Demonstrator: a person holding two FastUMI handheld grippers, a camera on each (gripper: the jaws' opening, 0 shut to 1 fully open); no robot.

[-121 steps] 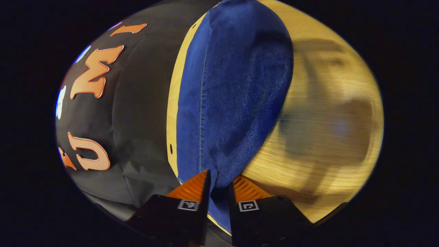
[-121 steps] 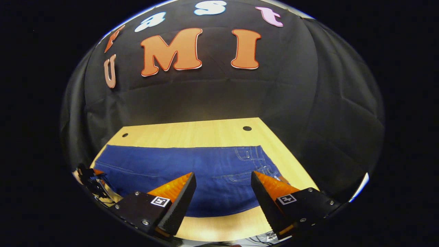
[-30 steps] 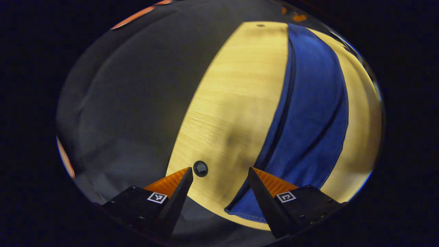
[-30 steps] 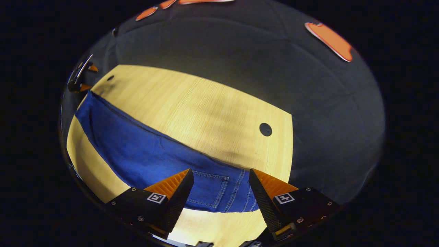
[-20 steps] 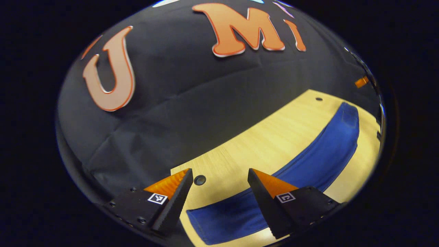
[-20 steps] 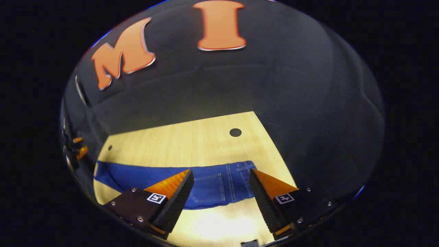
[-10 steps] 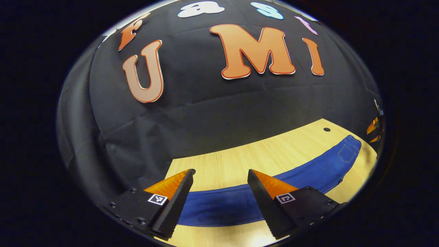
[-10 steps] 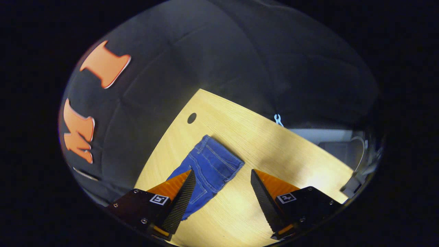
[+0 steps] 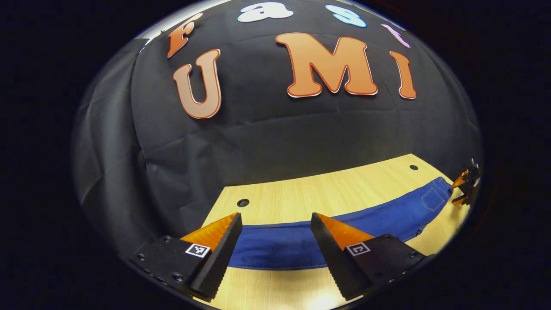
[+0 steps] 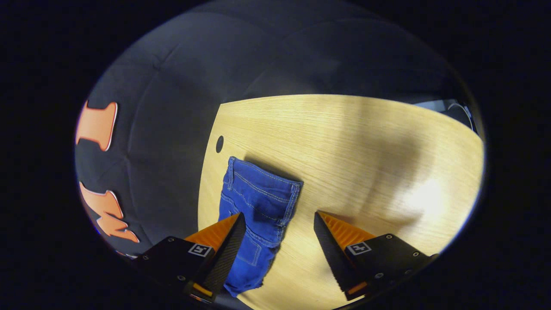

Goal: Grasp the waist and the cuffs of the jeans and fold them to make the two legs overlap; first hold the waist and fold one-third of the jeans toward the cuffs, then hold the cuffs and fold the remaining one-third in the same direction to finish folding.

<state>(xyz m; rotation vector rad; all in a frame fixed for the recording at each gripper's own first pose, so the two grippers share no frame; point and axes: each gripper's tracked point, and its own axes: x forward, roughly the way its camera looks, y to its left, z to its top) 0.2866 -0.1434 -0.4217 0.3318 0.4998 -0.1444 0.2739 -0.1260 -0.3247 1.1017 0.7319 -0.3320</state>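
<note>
I hover my right gripper (image 10: 277,234) and left gripper (image 9: 275,234) wide open, empty, over the jeans (image 9: 301,241), lining up the waist (image 10: 262,181) grab.

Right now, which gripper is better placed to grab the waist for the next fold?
The right gripper, probably: open, just above the jeans' waist. The left gripper, also open, hovers toward the other end.

Left gripper (image 9: 275,241) and right gripper (image 10: 277,241) both gape wide, seemingly empty-jawed and hovering
</note>
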